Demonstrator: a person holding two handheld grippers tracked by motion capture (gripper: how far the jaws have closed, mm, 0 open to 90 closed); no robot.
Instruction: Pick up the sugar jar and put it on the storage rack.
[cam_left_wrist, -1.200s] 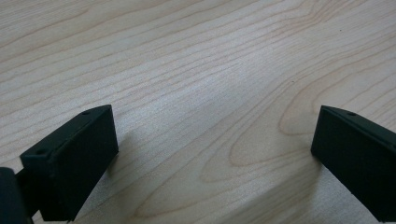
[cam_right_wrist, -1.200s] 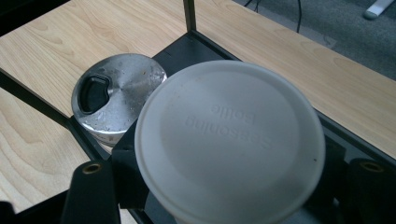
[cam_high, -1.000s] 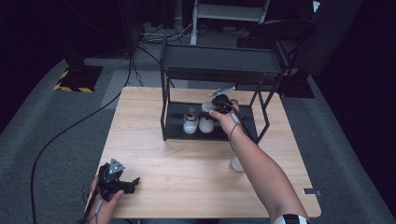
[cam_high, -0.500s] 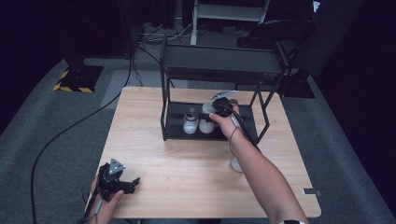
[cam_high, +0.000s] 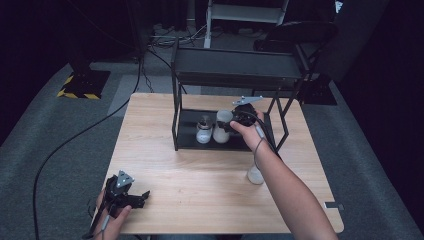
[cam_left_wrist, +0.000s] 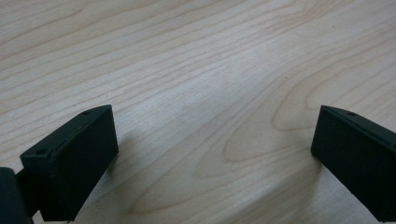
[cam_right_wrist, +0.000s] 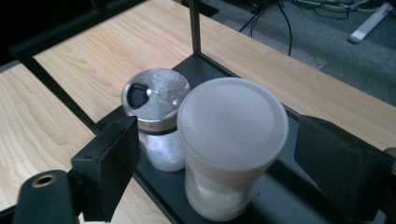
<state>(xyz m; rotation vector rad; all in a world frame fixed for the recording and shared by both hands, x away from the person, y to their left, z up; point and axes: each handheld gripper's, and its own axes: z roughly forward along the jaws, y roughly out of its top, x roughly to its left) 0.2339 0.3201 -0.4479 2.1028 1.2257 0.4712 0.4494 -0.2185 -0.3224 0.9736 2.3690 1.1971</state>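
Observation:
A clear jar with a white lid (cam_right_wrist: 232, 122) stands on the black lower shelf (cam_right_wrist: 285, 196) of a rack, touching a glass shaker with a metal lid (cam_right_wrist: 155, 95) on its left. My right gripper (cam_right_wrist: 219, 154) is open. Its jaws have just been opening; the jar stands between them with a gap on each side. In the high view, the right gripper (cam_high: 227, 124) reaches in from the right toward the jar (cam_high: 221, 131) and shaker (cam_high: 203, 131). My left gripper (cam_high: 141, 196) rests open on the wooden table (cam_high: 200, 195) at the front left. Its jaws (cam_left_wrist: 215, 154) hold nothing.
The black two-tier rack (cam_high: 235, 67) stands at the back middle of the table, with thin posts around the lower shelf. A small clear bottle (cam_high: 255, 174) stands on the table under my right forearm. A cable trails off the table's left side.
The right gripper's jaws have parted from the white-lidded jar, and the hand has drawn back slightly toward the right. The jar stays on the lower shelf. The left gripper has not moved.

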